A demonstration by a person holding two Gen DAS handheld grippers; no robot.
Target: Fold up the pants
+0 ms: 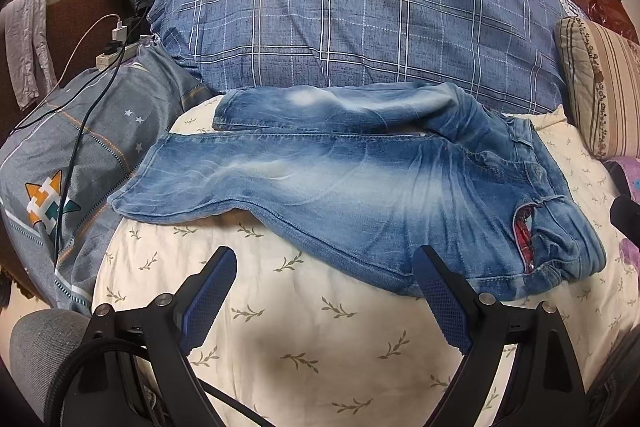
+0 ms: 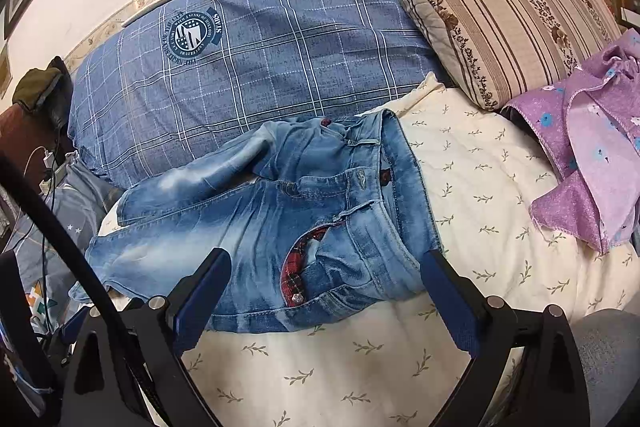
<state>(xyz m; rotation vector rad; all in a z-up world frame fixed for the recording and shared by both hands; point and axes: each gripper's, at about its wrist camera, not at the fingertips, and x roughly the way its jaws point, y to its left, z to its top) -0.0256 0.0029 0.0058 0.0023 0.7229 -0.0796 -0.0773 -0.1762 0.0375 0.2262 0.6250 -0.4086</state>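
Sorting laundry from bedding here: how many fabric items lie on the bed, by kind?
Jeans: 1
Pillows: 2, blue plaid pillow and striped floral pillow
Purple cloth: 1
Grey-blue star-print bedding: 1
Total: 5

**Layout around the pants**

The pants [image 1: 340,183] lie flat on the bed [image 1: 320,339], legs to the left, waistband to the right. Behind the pants sits a large pillow [image 1: 360,19]. Right of the pants is a smaller pillow [image 2: 508,23], with a towel [image 2: 592,155] in front of it. Left of the pants lies a blanket [image 1: 92,147] with cables [image 1: 76,131] on it.
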